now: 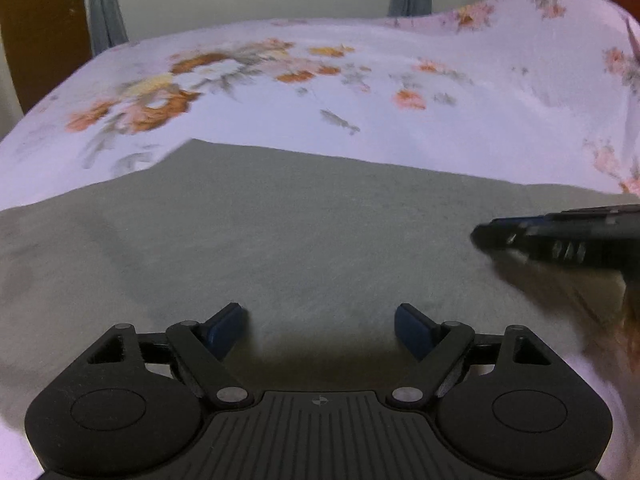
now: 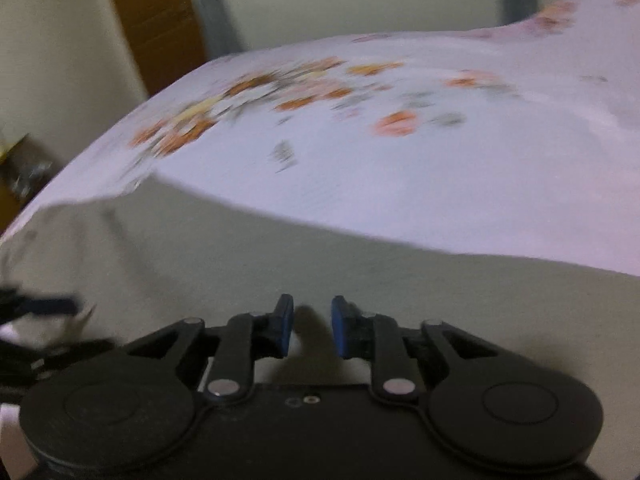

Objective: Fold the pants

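Grey-green pants (image 1: pixel 300 220) lie flat on a bed, filling the lower half of both views (image 2: pixel 280 264). My left gripper (image 1: pixel 320 320) hovers just above the cloth, open wide, with nothing between its blue pads. My right gripper (image 2: pixel 312 312) is also over the pants. Its jaws stand only a narrow gap apart with nothing between them. In the left wrist view the right gripper (image 1: pixel 480 236) reaches in from the right edge, low over the pants. In the right wrist view the left gripper (image 2: pixel 60 306) shows blurred at the left edge.
The pants rest on a white floral bedsheet (image 1: pixel 360 92) that rises in a hump at the far right. The bed's edge drops away on the left. Beyond it are a wooden door (image 2: pixel 152 20), grey curtains (image 1: pixel 104 12) and a pale wall.
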